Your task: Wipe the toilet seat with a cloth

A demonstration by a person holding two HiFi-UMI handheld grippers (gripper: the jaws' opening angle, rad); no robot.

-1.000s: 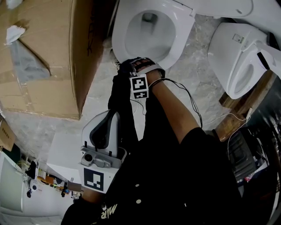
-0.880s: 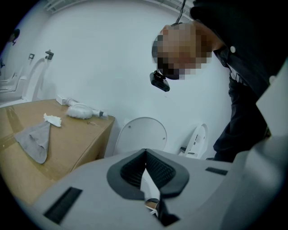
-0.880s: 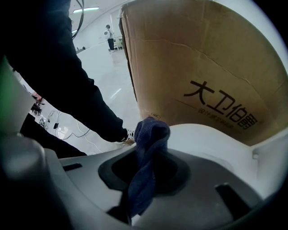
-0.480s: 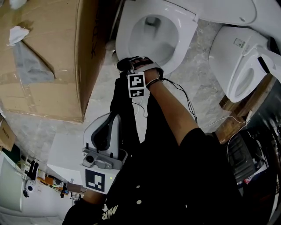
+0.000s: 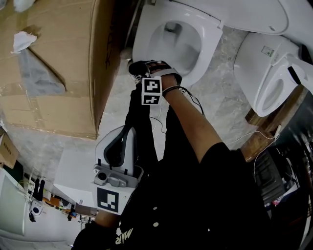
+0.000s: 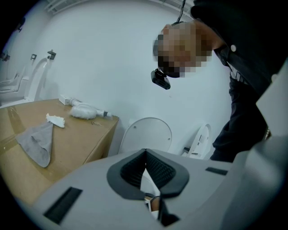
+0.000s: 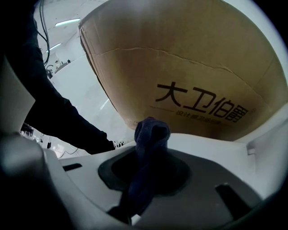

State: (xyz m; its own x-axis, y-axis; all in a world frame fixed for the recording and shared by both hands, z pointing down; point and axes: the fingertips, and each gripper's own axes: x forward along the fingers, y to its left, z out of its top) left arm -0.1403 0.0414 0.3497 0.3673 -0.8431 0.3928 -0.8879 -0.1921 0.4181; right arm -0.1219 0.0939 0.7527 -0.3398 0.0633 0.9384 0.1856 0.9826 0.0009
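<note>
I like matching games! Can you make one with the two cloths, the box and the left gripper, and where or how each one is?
1. blue cloth
2. grey cloth
3. box
4. left gripper

a. lying on top of the box
b. shut, nothing in it
c. held in the right gripper
d. beside the toilet

Pairs: 1-c, 2-a, 3-d, 4-b.

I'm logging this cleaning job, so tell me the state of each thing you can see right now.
Right tool: shut on the blue cloth.
Left tool: shut, empty.
Blue cloth: bunched, clamped, at the seat's rim.
Toilet seat: down; lid raised.
Cardboard box: closed, taped.
Grey cloth: loose on the box.
</note>
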